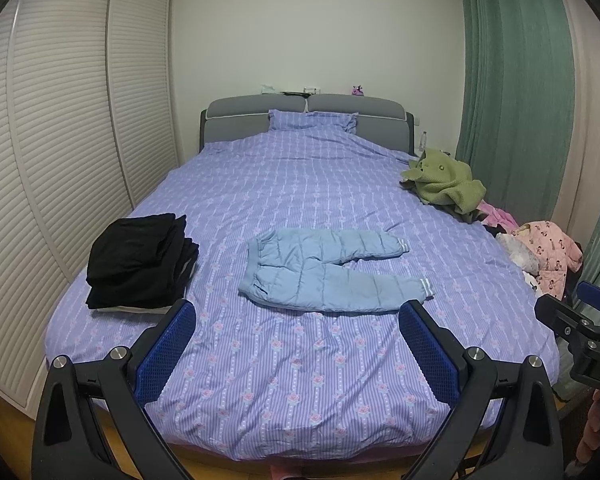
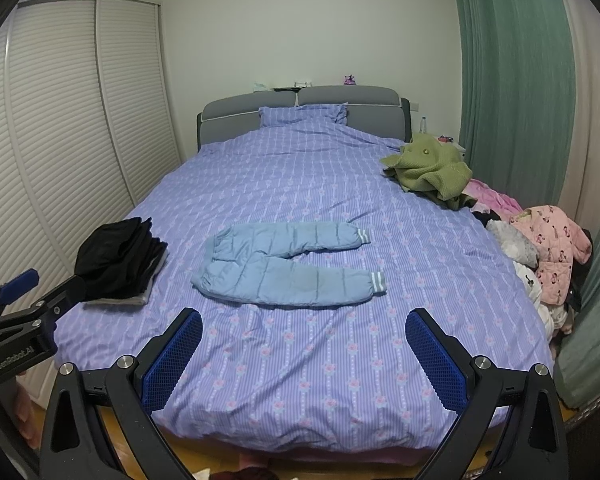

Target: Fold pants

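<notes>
Left wrist view: left gripper (image 1: 296, 344) stands apart and empty, blue pants (image 1: 324, 270) spread flat at 12 o'clock; I'd take the waistband first. Right wrist view: right gripper (image 2: 304, 348) likewise apart; near cuff (image 2: 377, 282) at 1 o'clock suits it.

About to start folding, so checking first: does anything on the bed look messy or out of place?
The light blue pants lie flat mid-bed, legs splayed apart. Along the right edge, a green sweater and a pink jacket sit in crumpled heaps, unlike the neatly folded black stack on the left.
</notes>
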